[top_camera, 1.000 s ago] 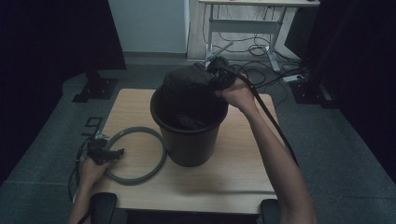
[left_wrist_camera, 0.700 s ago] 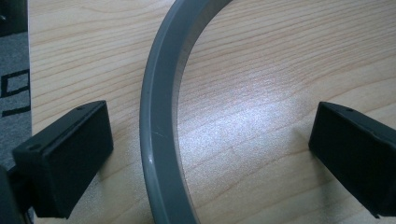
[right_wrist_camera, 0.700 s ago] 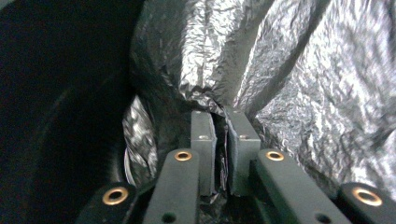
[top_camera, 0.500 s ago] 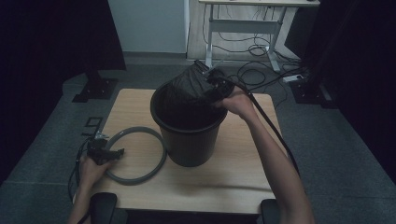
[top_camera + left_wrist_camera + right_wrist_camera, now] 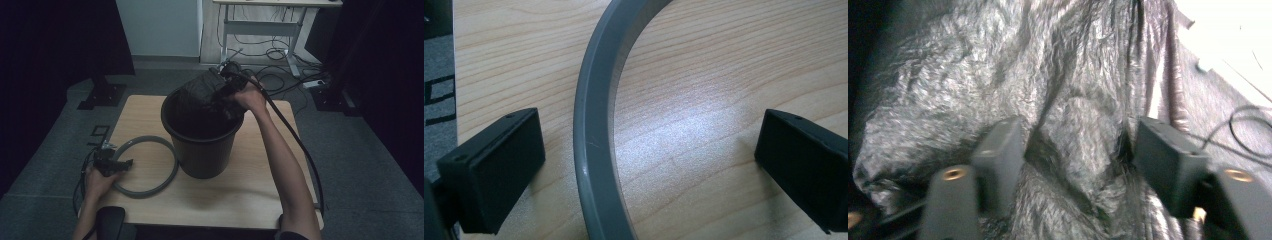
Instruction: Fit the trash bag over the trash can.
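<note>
I count one black plastic bucket (image 5: pixel 202 145) mid-desk (image 5: pixel 250 185), one crinkled black bag (image 5: pixel 1048 100) gripped by my right hand-held gripper (image 5: pixel 1078 145) above it, one grey ring (image 5: pixel 596 125) between my wide-open left hand-held gripper (image 5: pixel 649 165).

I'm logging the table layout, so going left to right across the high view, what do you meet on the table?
Left claw → grey ring → black bucket → black bag bulging from the bucket's top → right claw at the bag.
</note>
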